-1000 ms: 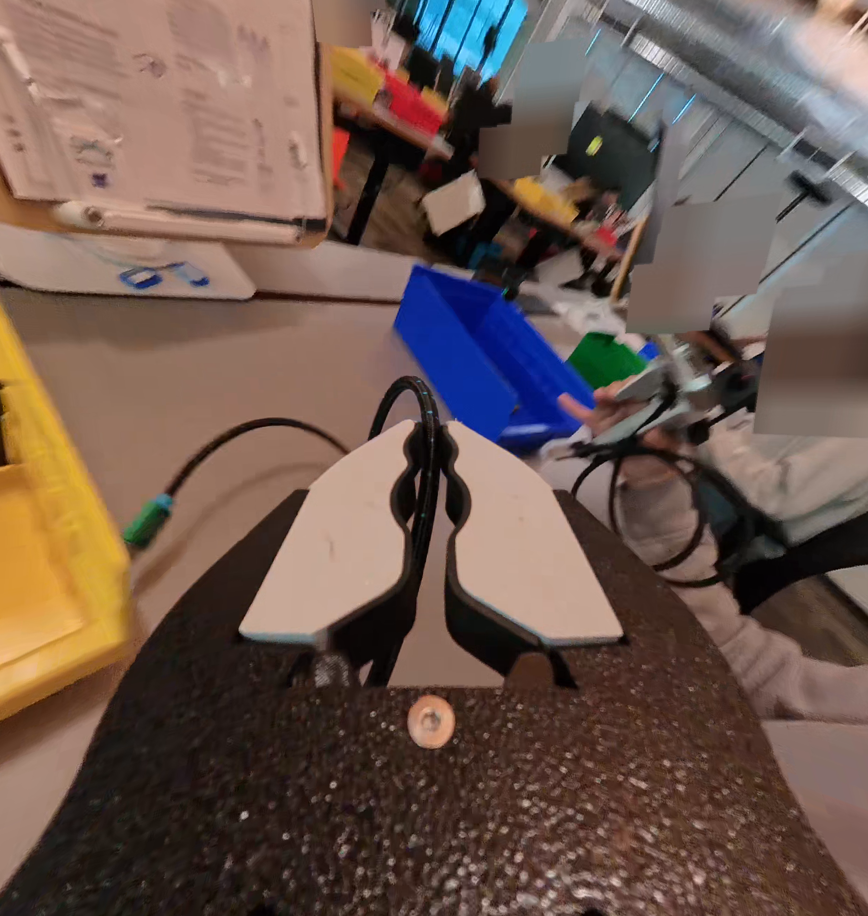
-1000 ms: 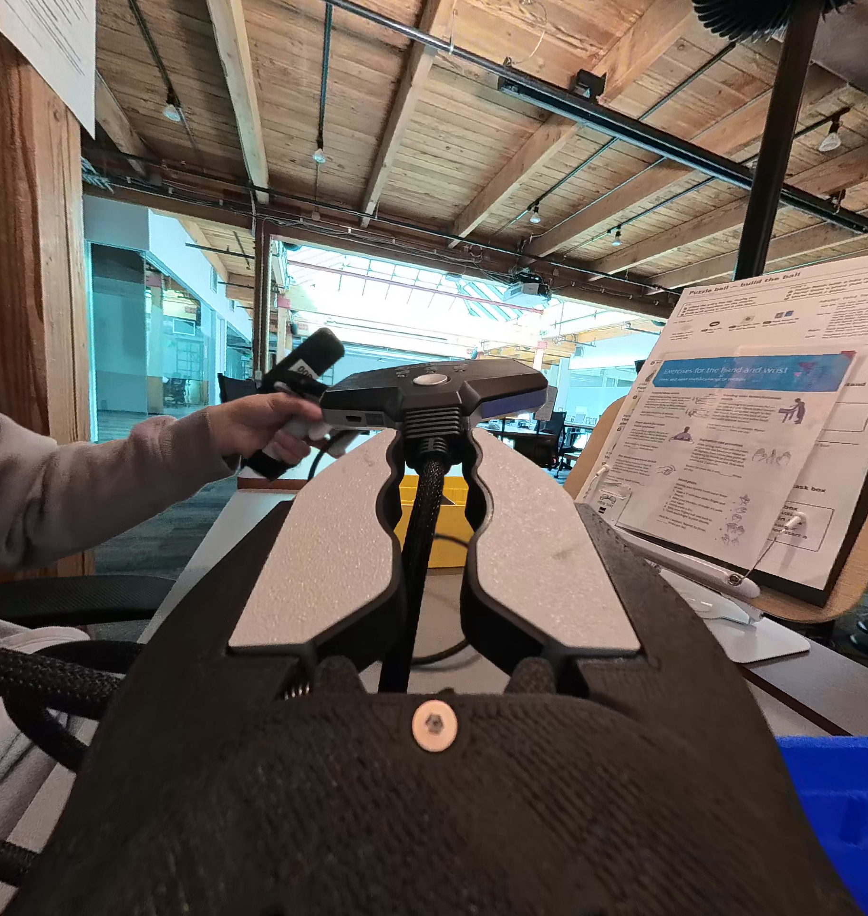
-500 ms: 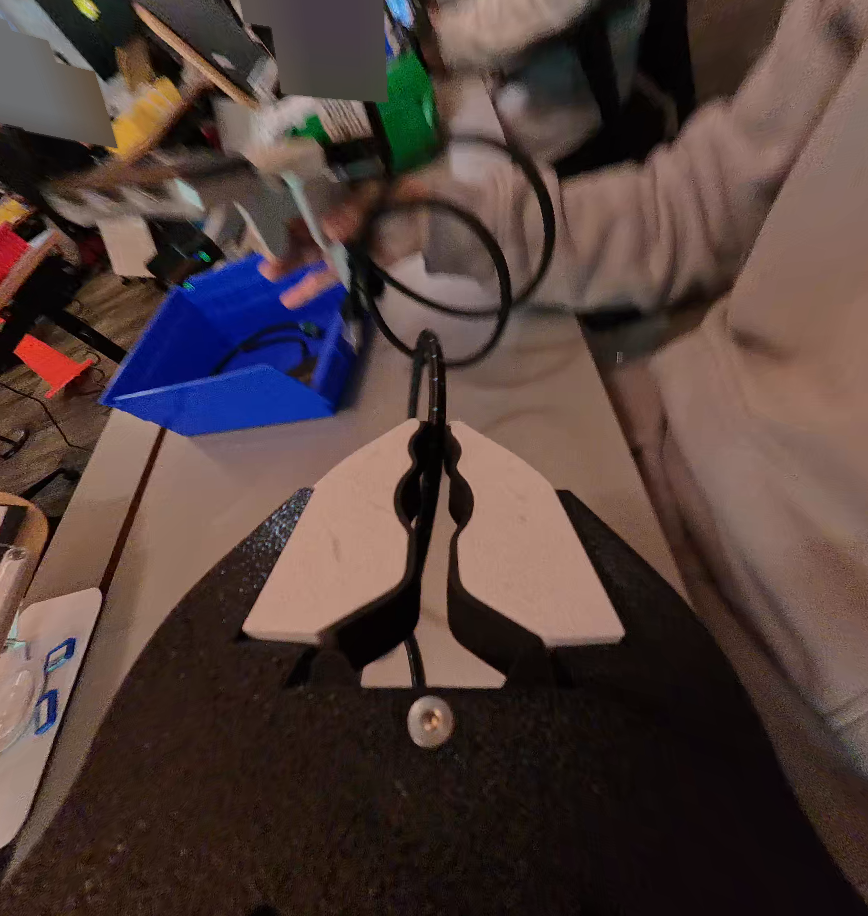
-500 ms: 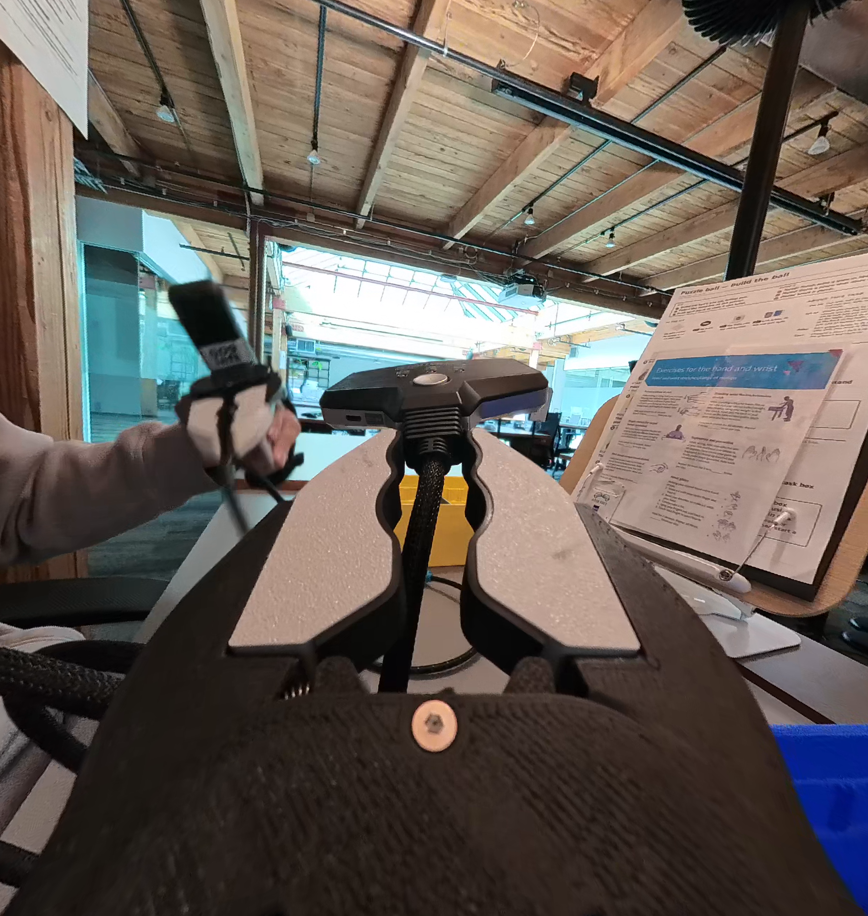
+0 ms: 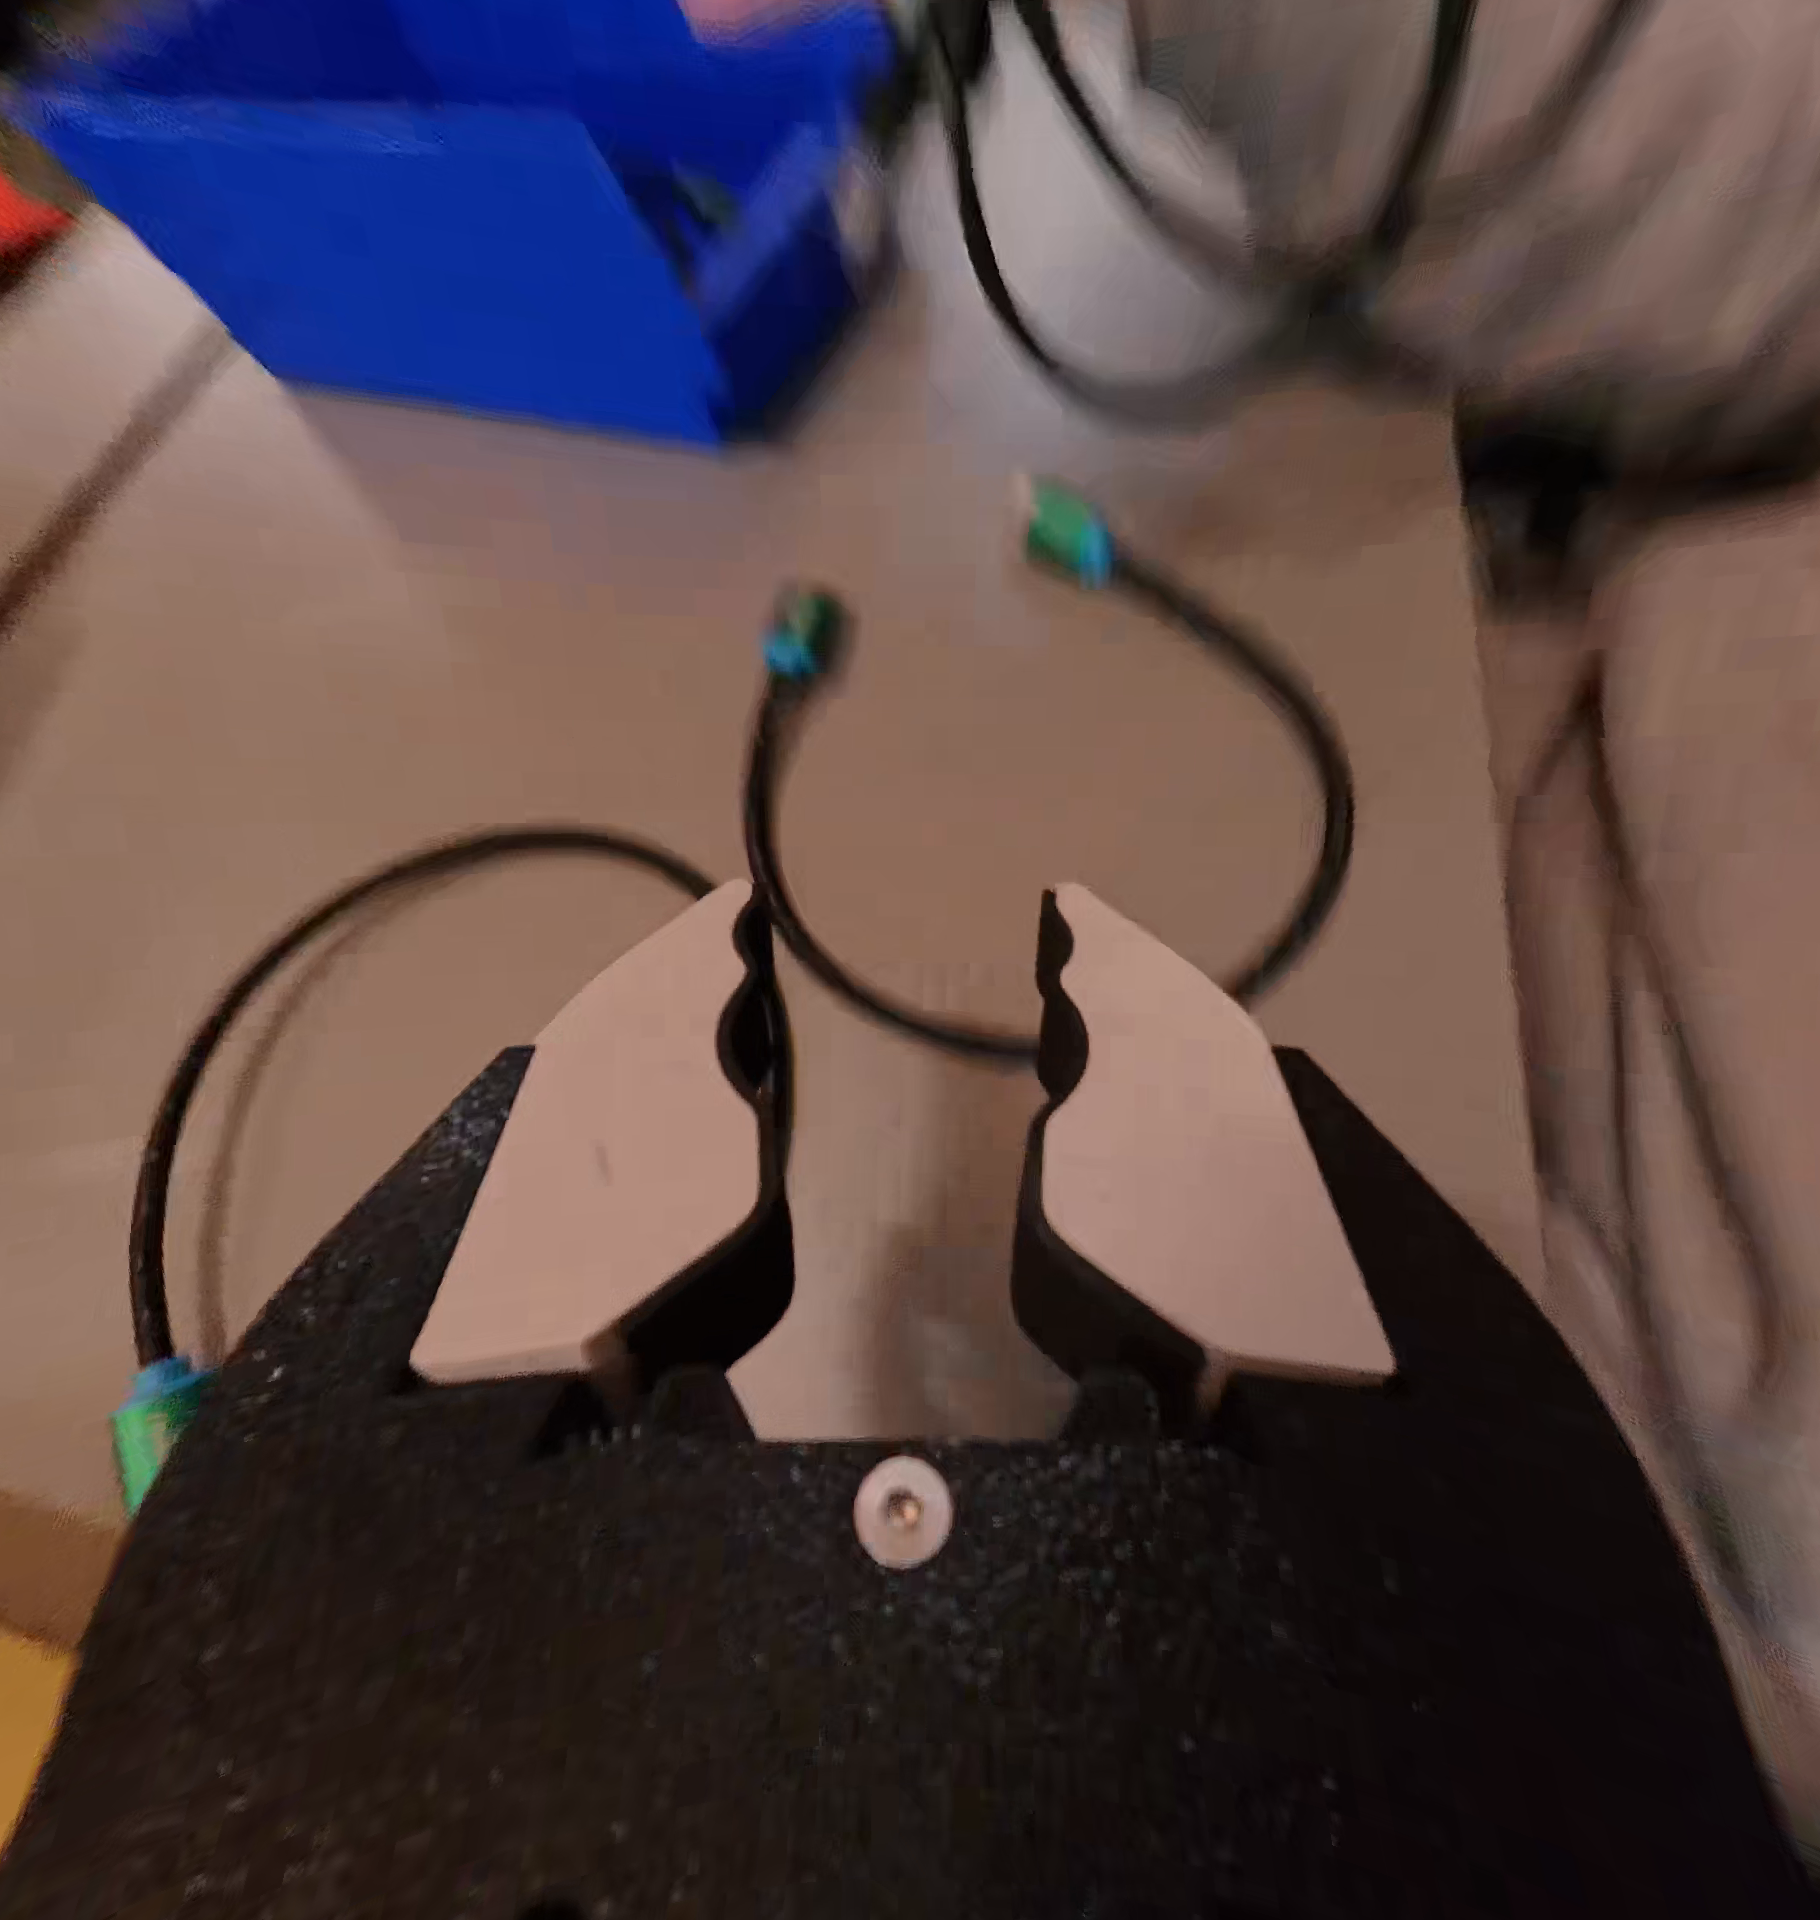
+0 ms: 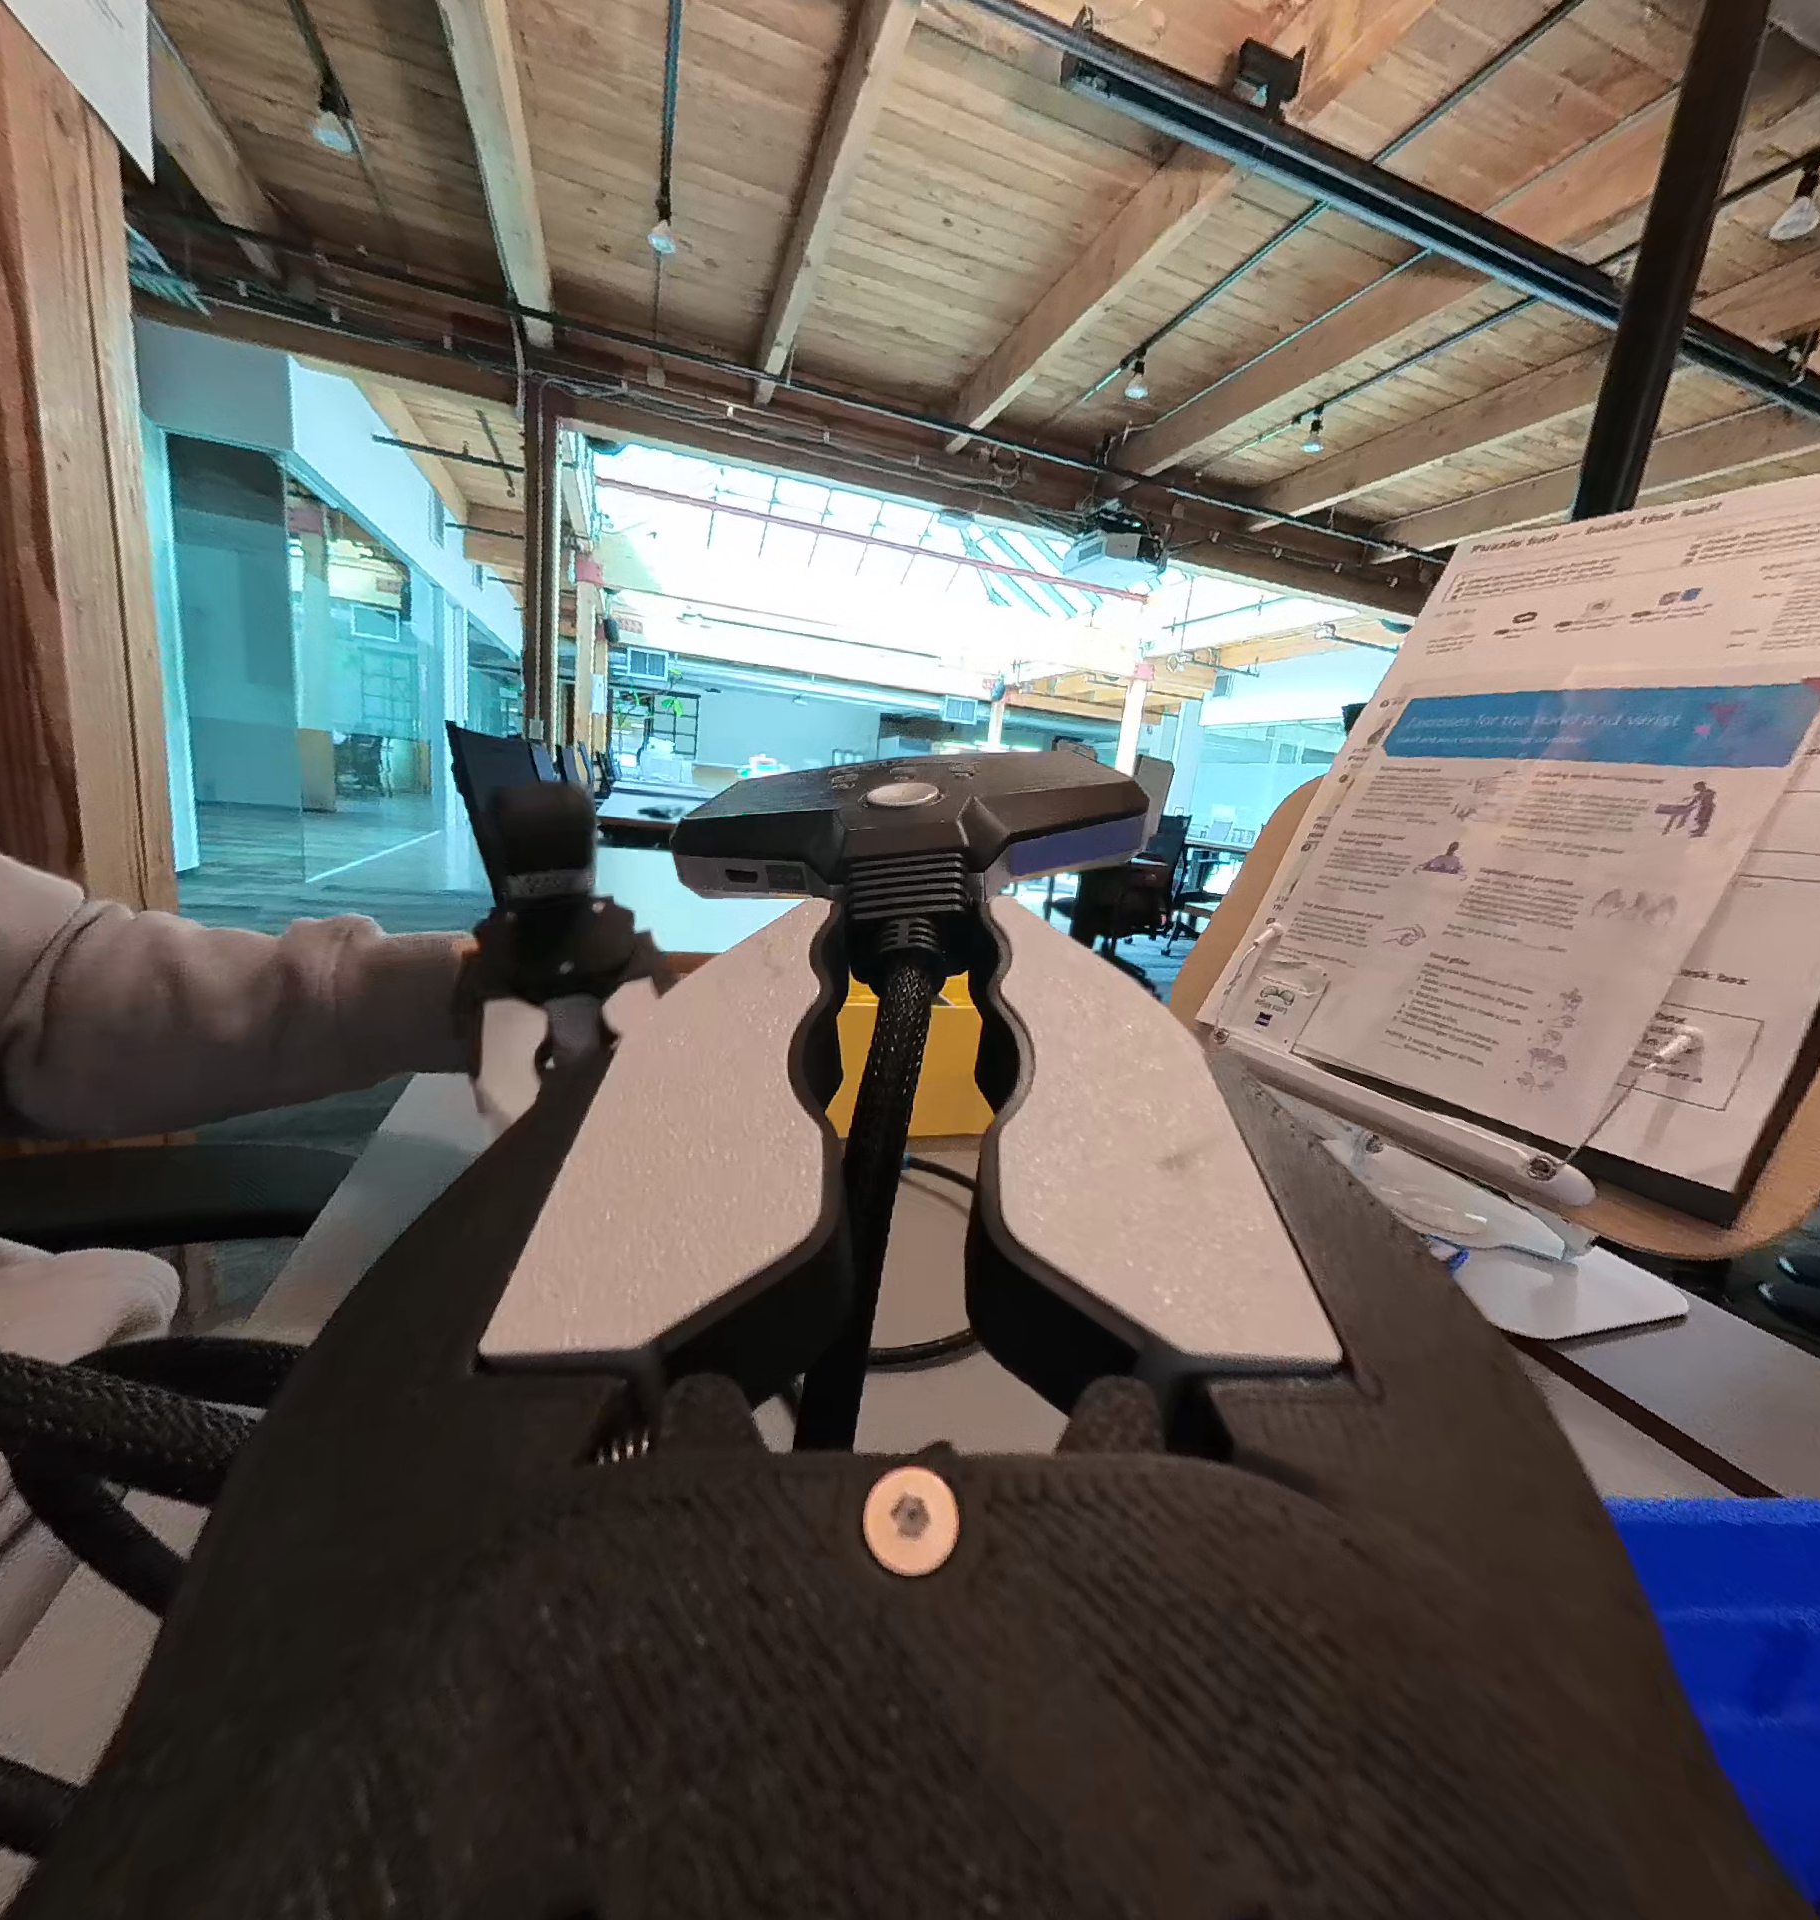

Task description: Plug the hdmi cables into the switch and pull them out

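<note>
Wooden beams run overhead, and your beige bench carries two black hdmi cables with green plugs. Your left tool hangs above them with its jaws spread, gripping nothing; one cable curls just past its tips, the other cable loops to the left. Farther off stands a blue bin. Your right tool is clamped on the switch's braided cord, holding the black switch up in the air.
</note>
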{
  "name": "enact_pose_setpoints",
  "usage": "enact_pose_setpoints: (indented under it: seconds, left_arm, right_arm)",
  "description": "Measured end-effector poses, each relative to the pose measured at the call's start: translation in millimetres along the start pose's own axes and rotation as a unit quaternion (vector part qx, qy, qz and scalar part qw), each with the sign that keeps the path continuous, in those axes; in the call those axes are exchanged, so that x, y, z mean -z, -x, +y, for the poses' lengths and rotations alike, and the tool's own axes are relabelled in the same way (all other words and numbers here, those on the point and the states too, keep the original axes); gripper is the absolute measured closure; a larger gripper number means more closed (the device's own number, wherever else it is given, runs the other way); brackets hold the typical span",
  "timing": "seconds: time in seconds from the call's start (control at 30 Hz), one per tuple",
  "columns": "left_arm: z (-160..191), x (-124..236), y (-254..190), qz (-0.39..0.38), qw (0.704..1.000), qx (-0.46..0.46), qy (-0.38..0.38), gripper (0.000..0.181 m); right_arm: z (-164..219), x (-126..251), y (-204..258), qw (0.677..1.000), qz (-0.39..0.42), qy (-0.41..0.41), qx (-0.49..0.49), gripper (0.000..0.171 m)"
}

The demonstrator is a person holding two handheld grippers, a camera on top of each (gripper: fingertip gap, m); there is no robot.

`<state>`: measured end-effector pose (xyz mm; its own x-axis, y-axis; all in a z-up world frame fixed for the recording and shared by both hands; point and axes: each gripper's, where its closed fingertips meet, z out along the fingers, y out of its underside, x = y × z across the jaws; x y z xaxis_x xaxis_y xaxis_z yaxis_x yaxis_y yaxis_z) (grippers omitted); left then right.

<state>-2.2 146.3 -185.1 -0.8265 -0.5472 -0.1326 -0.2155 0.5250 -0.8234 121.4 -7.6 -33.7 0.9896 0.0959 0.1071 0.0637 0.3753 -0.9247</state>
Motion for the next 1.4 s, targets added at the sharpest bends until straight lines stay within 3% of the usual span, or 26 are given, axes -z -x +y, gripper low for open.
enact_pose_setpoints:
  seconds: [0.1,0.17,0.23,0.3,0.37,0.47,0.63,0.77,0.97,1.17,1.3,1.4]
  left_arm:
    - [-74,8,16,0.003,0.974,0.151,-0.172,0.116]
    - [-121,18,26,0.057,0.916,0.276,-0.285,0.120]
    - [-149,20,35,0.097,0.868,0.352,-0.335,0.134]
    - [-160,8,37,0.118,0.851,0.392,-0.331,0.121]
    - [-161,-6,35,0.119,0.851,0.413,-0.302,0.121]
    - [-158,-20,35,0.116,0.842,0.444,-0.284,0.148]
    - [-155,-19,44,0.162,0.739,0.557,-0.342,0.159]
    - [-151,-17,46,0.164,0.682,0.604,-0.379,0.159]
    - [-153,-12,43,0.168,0.674,0.605,-0.389,0.158]
    - [-155,-14,44,0.177,0.674,0.609,-0.380,0.158]
    - [-155,-13,50,0.173,0.661,0.616,-0.392,0.158]
    - [-152,-15,52,0.167,0.669,0.614,-0.385,0.158]
  right_arm:
    - [7,-11,9,1.000,-0.024,0.001,-0.009,0.149]
    - [14,-23,18,0.999,-0.045,-0.001,-0.011,0.149]
    - [23,-35,28,0.998,-0.063,0.006,-0.019,0.149]
    - [33,-46,37,0.997,-0.077,0.022,-0.012,0.149]
    - [41,-55,46,0.995,-0.089,0.040,-0.003,0.149]
    - [51,-63,52,0.994,-0.093,0.061,0.012,0.149]
    - [59,-68,49,0.992,-0.075,0.067,0.071,0.149]
    - [61,-71,51,0.990,-0.065,0.060,0.109,0.148]
    - [55,-73,55,0.982,-0.054,0.058,0.171,0.147]
    - [52,-72,55,0.990,-0.064,0.041,0.120,0.148]
    - [54,-75,53,0.988,-0.049,0.045,0.138,0.149]
    - [58,-75,51,0.988,-0.042,0.058,0.134,0.148]
